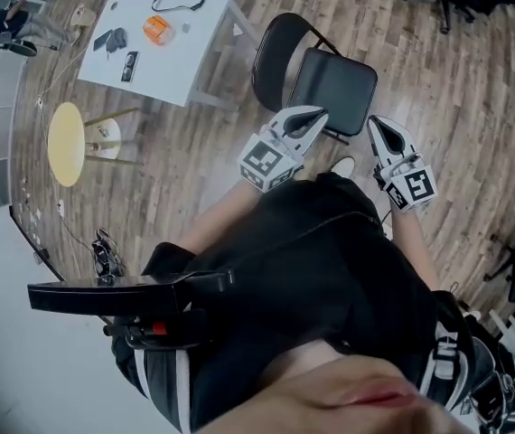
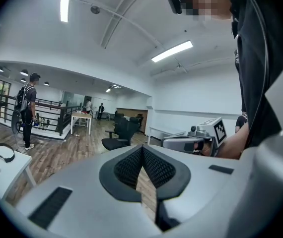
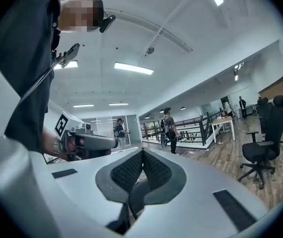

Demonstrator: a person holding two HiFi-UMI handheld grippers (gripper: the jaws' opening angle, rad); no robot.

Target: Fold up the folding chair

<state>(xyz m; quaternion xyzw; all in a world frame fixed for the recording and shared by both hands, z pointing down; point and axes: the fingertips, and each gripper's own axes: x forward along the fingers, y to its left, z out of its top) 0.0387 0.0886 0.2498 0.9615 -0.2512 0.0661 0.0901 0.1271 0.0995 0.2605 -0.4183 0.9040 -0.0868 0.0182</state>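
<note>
The black folding chair (image 1: 330, 84) stands unfolded on the wooden floor in the head view, with its seat toward me and its rounded backrest (image 1: 276, 48) behind. My left gripper (image 1: 315, 114) hovers shut over the seat's near left edge and holds nothing. To the right of the seat my right gripper (image 1: 376, 125) is also shut and empty. In the left gripper view the left gripper (image 2: 142, 151) has its pads pressed together, and the right gripper (image 2: 196, 140) shows beside it. The right gripper view shows the right gripper (image 3: 142, 155) likewise shut, with the left gripper (image 3: 87, 144) alongside.
A white table (image 1: 194, 66) with an orange object (image 1: 157, 30) and small dark items stands left of the chair. A yellow round stool (image 1: 66, 143) is further left. Office chairs (image 3: 260, 150) and standing people (image 2: 25, 108) are farther off in the room.
</note>
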